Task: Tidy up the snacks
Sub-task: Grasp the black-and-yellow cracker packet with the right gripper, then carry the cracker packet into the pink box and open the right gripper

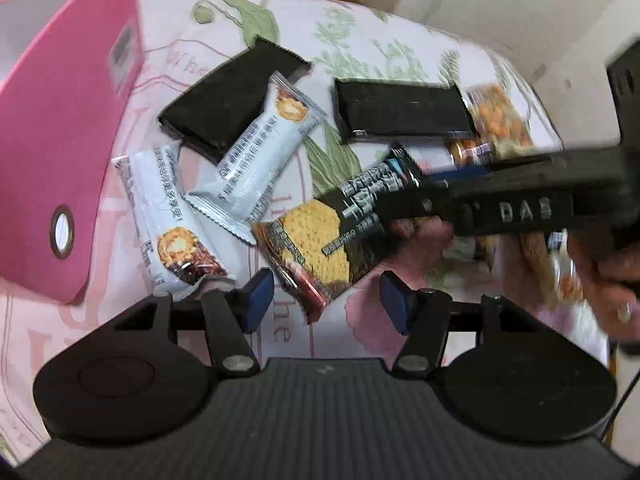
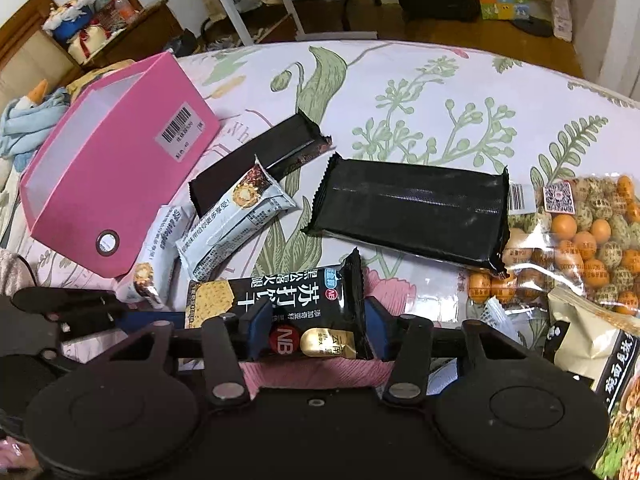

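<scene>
A floral bedspread (image 2: 400, 80) is strewn with snack packs; places are given from the black cracker packet (image 2: 288, 304) near the front.

To its far left, a pink storage box (image 2: 120, 168) lies with its opening facing up and away, a white barcode sticker (image 2: 182, 130) on one wall and a metal-ringed hole (image 2: 107, 242) in the end nearest the camera. Between box and packet lie two pale blue-white snack bars (image 2: 236, 220), each picturing a round pastry, their print too small to read. Behind them sits a plain black wrapped bar (image 2: 260, 152).

The cracker packet is black with a picture of a golden square cracker, large white Chinese characters and a red "NB" disc. The right gripper (image 2: 316, 332) is partly open, its blue pads at the packet's two sides; whether they press on it cannot be told. In the left wrist view the left gripper (image 1: 326, 304) stands partly open just below the packet's corner, holding nothing.

Behind and right lies a wide black foil pack (image 2: 408, 208). Farther right, a clear bag of orange and speckled coated nuts (image 2: 580, 236) bears a QR code, and a beige pouch (image 2: 592, 344) shows Chinese lettering.
</scene>
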Motion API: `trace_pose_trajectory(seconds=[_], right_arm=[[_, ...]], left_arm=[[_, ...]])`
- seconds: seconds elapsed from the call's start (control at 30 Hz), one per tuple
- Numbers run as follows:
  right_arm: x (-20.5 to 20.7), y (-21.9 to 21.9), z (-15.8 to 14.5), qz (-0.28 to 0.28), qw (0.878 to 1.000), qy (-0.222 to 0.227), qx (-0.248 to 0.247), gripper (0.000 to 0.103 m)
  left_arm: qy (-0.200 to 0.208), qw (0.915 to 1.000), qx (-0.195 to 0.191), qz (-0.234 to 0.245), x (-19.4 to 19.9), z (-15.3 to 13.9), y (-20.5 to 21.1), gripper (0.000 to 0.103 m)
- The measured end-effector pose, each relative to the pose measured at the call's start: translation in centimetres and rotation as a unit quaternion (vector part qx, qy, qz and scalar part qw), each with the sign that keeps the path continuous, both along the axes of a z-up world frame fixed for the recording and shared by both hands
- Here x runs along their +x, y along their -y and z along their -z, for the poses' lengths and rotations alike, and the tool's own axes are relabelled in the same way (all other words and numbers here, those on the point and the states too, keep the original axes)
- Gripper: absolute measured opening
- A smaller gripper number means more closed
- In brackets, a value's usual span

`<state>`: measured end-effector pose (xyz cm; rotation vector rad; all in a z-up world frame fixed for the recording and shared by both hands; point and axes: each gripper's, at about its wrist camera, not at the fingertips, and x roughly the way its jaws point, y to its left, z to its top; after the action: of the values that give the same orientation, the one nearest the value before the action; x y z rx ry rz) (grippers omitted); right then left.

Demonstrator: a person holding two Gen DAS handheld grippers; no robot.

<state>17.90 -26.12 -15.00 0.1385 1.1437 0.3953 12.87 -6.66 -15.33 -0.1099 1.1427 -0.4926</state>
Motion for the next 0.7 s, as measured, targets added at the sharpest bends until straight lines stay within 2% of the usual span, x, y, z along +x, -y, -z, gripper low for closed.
trace_pose_trajectory(seconds=[0.23,0.33,0.37,0.47,0.7], right_arm=[[-1.0,-0.3,-0.4,0.026,1.0,-0.013,-0.003,0.052],[-1.5,-1.0,-0.8,0.033,0.999,-0.019,-0.012,0.056],[-1.8,-1.2,-0.8,0.035,0.999,-0.023,-0.015,0.061],[-2.5,-1.8,-1.0,0.048,0.998,-0.038,-0.019,0.066],[-4.5,-2.3,-2.6,0.064,0.997,-0.043,-0.028,0.068]], left_arm=[[0.009,0.9997,0.012,0.02,-0.5,-0.4,0.1,0.047],[0.004,0.9992,0.02,0.035,-0.8,-0.7,0.3,0.048],[0.002,0.999,0.021,0.04,-0.9,-0.8,0.4,0.048],[-0.004,0.9982,0.022,0.055,-1.2,-1.3,0.3,0.048],[-0.007,0.9968,0.025,0.076,-2.7,-3.1,-0.1,0.048]])
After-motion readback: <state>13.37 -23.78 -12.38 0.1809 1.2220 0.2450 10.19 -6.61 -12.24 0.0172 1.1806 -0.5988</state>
